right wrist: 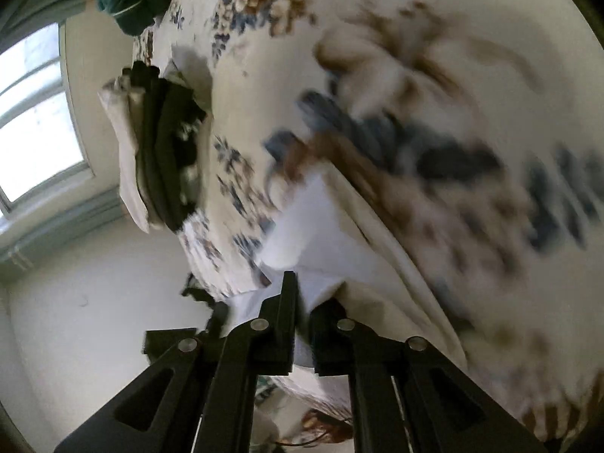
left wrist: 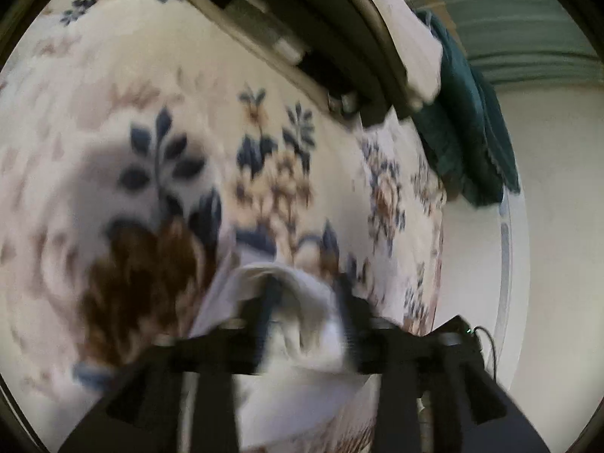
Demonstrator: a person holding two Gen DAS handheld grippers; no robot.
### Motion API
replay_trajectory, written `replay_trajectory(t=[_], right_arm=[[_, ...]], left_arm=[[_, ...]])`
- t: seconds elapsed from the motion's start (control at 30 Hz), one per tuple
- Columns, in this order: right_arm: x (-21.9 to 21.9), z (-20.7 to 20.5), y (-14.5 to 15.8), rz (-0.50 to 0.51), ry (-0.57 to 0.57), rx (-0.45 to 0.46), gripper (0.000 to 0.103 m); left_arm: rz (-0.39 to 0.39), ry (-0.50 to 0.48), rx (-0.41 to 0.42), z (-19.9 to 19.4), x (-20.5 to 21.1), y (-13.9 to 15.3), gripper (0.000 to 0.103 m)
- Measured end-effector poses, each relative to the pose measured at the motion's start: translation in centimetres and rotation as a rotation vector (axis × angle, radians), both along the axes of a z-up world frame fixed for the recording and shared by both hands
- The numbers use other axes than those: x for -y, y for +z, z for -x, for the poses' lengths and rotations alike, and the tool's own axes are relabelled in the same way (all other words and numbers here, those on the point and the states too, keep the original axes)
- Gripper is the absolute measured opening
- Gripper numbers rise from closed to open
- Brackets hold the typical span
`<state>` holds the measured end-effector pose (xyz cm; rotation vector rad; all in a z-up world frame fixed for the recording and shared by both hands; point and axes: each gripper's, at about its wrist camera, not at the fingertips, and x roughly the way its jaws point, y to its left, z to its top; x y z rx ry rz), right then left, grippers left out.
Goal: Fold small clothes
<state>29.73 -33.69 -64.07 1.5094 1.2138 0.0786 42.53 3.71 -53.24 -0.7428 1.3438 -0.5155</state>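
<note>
Inspection, left side first. The left hand-held gripper [left wrist: 305, 298] stands about half open, its fingers [left wrist: 270, 302] straddling a bunched edge of the small white cloth garment [left wrist: 298, 336]; blur prevents confirming that the pads press it, so I judge it loose. The garment lies on the cream bedspread with blue and brown flowers [left wrist: 271, 173], near the bed's edge. Beyond it, at the far edge, sits a stack of folded white and black clothes [right wrist: 162, 151] and a dark green bundle [left wrist: 472, 139].

The right hand-held gripper [right wrist: 304, 302] is narrow, its jaws close around a fold of the same white garment [right wrist: 302, 234]; it appears pinched.

Recommendation: to fold well, both corners should travel level and together, be laid flat with edges matched, and be let go only once the cloth rests on the bedspread.
</note>
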Motion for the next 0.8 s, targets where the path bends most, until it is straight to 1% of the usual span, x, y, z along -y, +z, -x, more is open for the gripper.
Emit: replay_trajectory(t=[0.03, 0.07, 0.1, 0.13, 0.2, 0.23, 0.27, 0.3, 0.37, 0.4, 0.47, 0.5, 0.53, 0.57, 0.6, 0.63, 0.7, 0.8], right_arm=[[0.4, -1.0, -0.1, 0.0, -0.003, 0.003, 0.029], [0.4, -1.7, -0.1, -0.005, -0.012, 0.022, 0.041], [0.9, -2.0, 0.1, -0.007, -0.017, 0.044, 0.049], [1.2, -2.0, 0.4, -0.001, -0.021, 0.063, 0.061], [2.1, -1.6, 1.2, 0.072, 0.0, 0.065, 0.062], [2.3, -1.4, 1.6, 0.128, 0.024, 0.056, 0.062], [2.3, -1.0, 1.7, 0.16, 0.044, 0.046, 0.062], [2.2, -0.8, 1.7, 0.189, 0.068, 0.031, 0.062], [1.8, -0.7, 1.1, 0.234, 0.121, 0.003, 0.062], [1.7, -0.6, 0.6, 0.249, 0.142, -0.013, 0.062], [1.4, -0.7, -0.7, 0.268, 0.168, -0.049, 0.062], [1.4, -1.0, -1.4, 0.275, 0.172, -0.066, 0.062], [1.4, -0.8, -1.9, 0.28, 0.174, -0.077, 0.061], [1.3, -1.2, -2.2, 0.29, 0.171, -0.077, 0.047], [1.2, -1.5, -2.2, 0.308, 0.168, -0.078, 0.031], [1.0, -2.0, -2.2, 0.316, 0.17, -0.079, 0.01], [0.7, -2.7, -1.1, 0.337, 0.157, -0.045, 0.005], [-0.1, -4.0, 1.1, 0.393, 0.17, 0.021, 0.004]], left_arm=[[-0.001, 0.015, 0.005, -0.6, -0.4, 0.0, 0.054], [-0.008, 0.024, 0.012, -0.9, -0.7, 0.1, 0.054], [-0.024, 0.027, 0.02, -1.2, -1.0, 0.2, 0.054], [-0.065, 0.017, 0.032, -1.5, -1.2, 0.3, 0.054], [-0.125, -0.01, 0.052, -1.3, -1.4, 0.3, 0.054], [-0.161, -0.037, 0.059, -1.1, -1.1, 0.3, 0.054], [-0.184, -0.065, 0.063, -1.1, -0.6, 0.0, 0.054], [-0.202, -0.116, 0.064, -0.7, 0.1, -0.3, 0.054], [-0.255, -0.191, 0.078, -0.3, 1.6, -0.8, 0.054], [-0.281, -0.247, 0.096, 0.0, 2.8, -1.1, 0.054], [-0.334, -0.305, 0.124, 0.1, 4.6, -1.8, 0.052], [-0.351, -0.323, 0.138, 0.0, 5.4, -2.4, 0.026], [-0.369, -0.324, 0.133, 0.0, 5.7, -2.8, 0.008], [-0.373, -0.32, 0.119, -0.1, 5.7, -3.2, 0.004], [-0.348, -0.294, 0.115, -0.1, 5.2, -3.1, 0.004], [-0.337, -0.274, 0.123, -0.1, 4.7, -2.8, 0.003], [-0.318, -0.231, 0.142, 0.0, 3.2, -1.8, 0.003], [-0.313, -0.185, 0.145, -0.3, 1.5, -1.2, 0.003]])
